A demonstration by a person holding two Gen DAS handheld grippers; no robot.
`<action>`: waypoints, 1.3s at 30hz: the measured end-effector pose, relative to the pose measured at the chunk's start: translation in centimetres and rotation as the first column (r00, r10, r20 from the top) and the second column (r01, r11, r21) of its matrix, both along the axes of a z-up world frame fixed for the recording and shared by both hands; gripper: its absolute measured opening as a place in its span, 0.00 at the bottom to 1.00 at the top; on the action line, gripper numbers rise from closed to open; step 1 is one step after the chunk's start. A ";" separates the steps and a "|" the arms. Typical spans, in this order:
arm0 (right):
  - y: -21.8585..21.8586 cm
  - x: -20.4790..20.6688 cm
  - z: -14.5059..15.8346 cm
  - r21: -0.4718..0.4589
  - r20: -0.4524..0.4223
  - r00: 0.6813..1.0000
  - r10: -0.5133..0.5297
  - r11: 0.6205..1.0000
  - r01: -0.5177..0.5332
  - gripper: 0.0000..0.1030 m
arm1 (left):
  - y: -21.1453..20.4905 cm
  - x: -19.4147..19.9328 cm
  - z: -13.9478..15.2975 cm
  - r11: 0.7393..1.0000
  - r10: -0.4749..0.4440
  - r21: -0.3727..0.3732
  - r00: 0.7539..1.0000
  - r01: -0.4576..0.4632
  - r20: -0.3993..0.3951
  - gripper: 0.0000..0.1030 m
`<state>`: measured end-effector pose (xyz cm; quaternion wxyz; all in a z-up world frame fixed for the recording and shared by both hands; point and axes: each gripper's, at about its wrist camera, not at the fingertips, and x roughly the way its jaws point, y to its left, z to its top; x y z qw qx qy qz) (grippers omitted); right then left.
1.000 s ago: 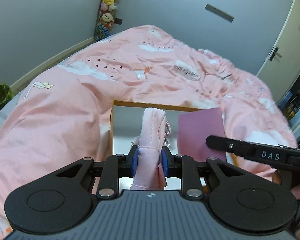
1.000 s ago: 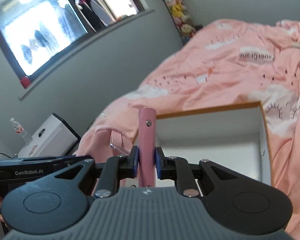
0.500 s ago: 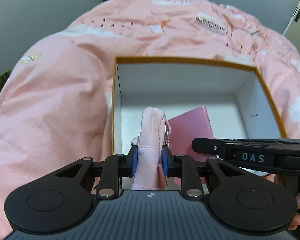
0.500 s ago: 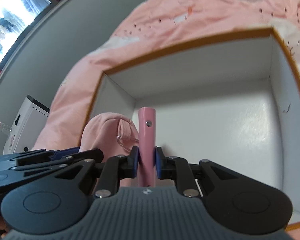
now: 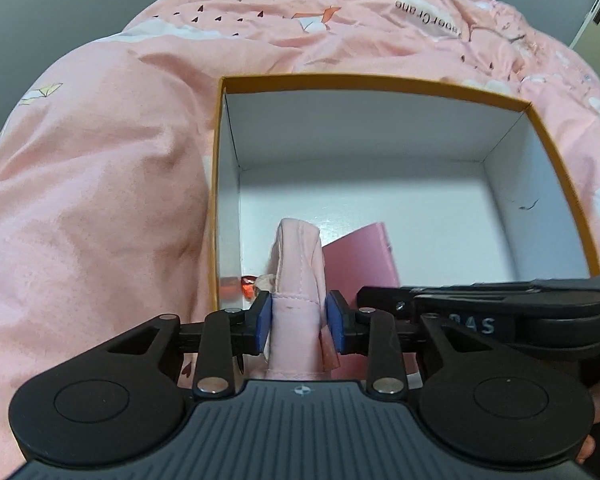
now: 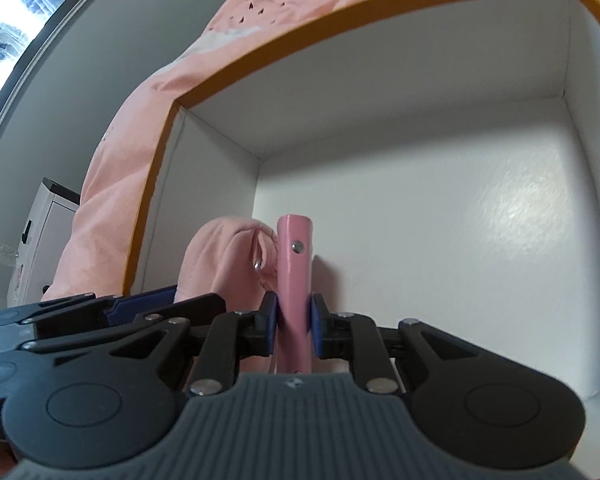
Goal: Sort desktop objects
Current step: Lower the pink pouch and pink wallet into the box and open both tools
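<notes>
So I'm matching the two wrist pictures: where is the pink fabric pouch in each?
Left wrist: the pouch is at centre bottom, between the opening jaws of the left gripper.
Right wrist: the pouch is left of centre, beside the pink notebook.
Shared landmark: the white box's orange rim.

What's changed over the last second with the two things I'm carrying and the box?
Both grippers have come down into the white box. The left gripper is opening, its fingers easing off the pink fabric pouch, which is still between them. The right gripper stays clamped on the pink notebook, now near the box floor. The box itself hasn't shifted on the pink bedding.
</notes>
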<state>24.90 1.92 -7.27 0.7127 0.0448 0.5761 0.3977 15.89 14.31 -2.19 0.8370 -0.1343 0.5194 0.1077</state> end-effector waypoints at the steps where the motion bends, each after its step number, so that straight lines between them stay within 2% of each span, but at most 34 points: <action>1: 0.1 -0.1 -0.1 -0.002 -0.005 1.000 0.001 1.000 -0.001 0.18 | 0.2 -0.3 0.3 1.000 0.003 -0.012 1.000 -0.003 0.012 0.36; 5: 0.5 -0.5 0.1 -0.021 0.015 1.000 0.000 1.000 0.000 0.18 | 1.2 -2.3 2.4 0.998 0.022 -0.055 0.994 -0.016 0.107 0.46; 9: 1.1 -1.3 1.1 -0.035 0.050 0.999 0.009 0.999 -0.007 0.18 | 2.1 -4.9 4.7 0.998 0.055 -0.043 0.974 -0.047 0.220 0.46; 13: 2.1 -1.4 1.1 -0.024 0.012 1.000 0.010 1.000 -0.010 0.22 | 3.2 -5.8 4.9 0.995 0.095 -0.060 0.970 -0.084 0.226 0.46; 22: 2.0 -1.5 0.6 0.029 -0.081 0.996 -0.032 0.999 0.034 0.31 | 4.7 -7.2 2.4 0.978 0.157 -0.164 0.967 -0.125 0.199 0.43; 24: 1.6 -1.4 0.7 0.045 -0.104 0.994 -0.042 0.998 0.047 0.38 | 4.8 -7.5 2.1 0.974 0.170 -0.181 0.965 -0.134 0.198 0.43; 26: 1.4 -1.4 0.8 0.056 -0.115 0.992 -0.050 0.997 0.057 0.40 | 4.9 -7.8 1.9 0.972 0.175 -0.191 0.965 -0.137 0.197 0.43; 28: 1.3 -1.3 0.9 0.079 -0.127 0.991 -0.048 0.995 0.059 0.50 | 4.9 -8.0 1.7 0.970 0.178 -0.201 0.964 -0.138 0.196 0.43; 31: 1.3 -1.3 0.8 0.109 -0.165 0.985 -0.051 0.992 0.070 0.53 | 5.1 -8.3 1.6 0.966 0.189 -0.213 0.961 -0.146 0.199 0.43; 37: 2.8 -1.6 0.8 0.070 -0.107 0.994 -0.016 0.997 0.023 0.60 | 5.2 -8.3 1.4 0.962 0.200 -0.225 0.959 -0.154 0.199 0.43; 39: 3.5 -1.9 0.7 0.060 -0.078 0.997 0.014 0.998 -0.009 0.56 | 5.1 -8.4 1.3 0.961 0.204 -0.228 0.959 -0.158 0.195 0.43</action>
